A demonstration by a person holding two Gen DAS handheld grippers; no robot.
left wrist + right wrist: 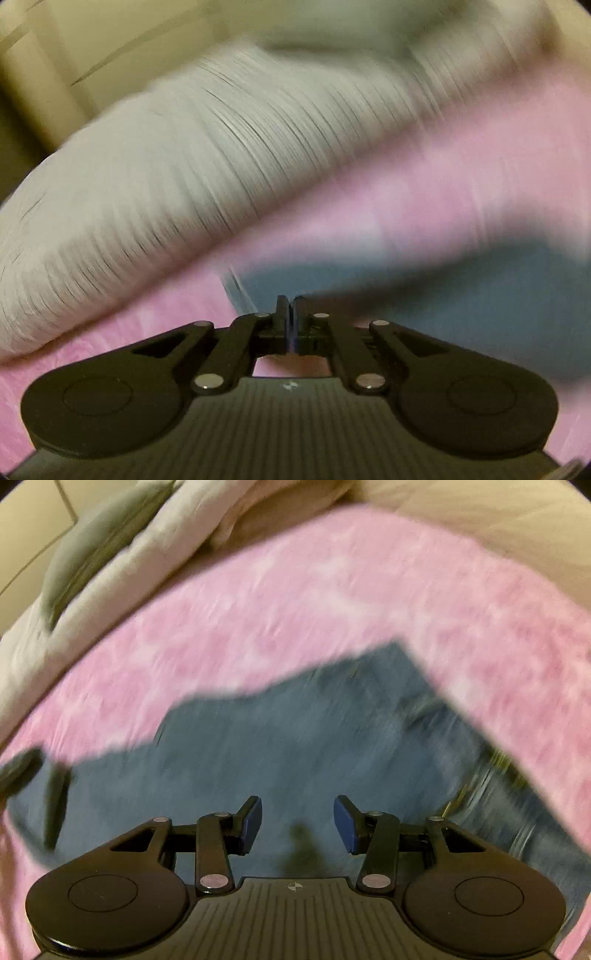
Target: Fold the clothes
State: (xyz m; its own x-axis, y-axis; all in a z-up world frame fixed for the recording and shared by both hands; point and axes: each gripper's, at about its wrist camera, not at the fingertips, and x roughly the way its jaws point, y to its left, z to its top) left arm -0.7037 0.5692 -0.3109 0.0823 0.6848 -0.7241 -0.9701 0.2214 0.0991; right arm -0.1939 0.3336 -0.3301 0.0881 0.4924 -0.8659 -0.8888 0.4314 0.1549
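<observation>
Subject garment: blue jeans (pixel 295 746), denim, lying flat on a pink blanket (pixel 295 602). In the right wrist view it fills the centre and runs out toward 4 o'clock; yellowish stitching shows along that side. Motion blur hides finer detail.

Left gripper (pixel 290 306): fingers pressed together with a thin edge of the blue fabric (pixel 443 295) pinched between them, garment spreading toward 3 o'clock.

Right gripper (pixel 297 819): fingers spread wide, holding nothing, directly above the denim.

A white pillow (pixel 166 192) lies at 10 o'clock.
</observation>
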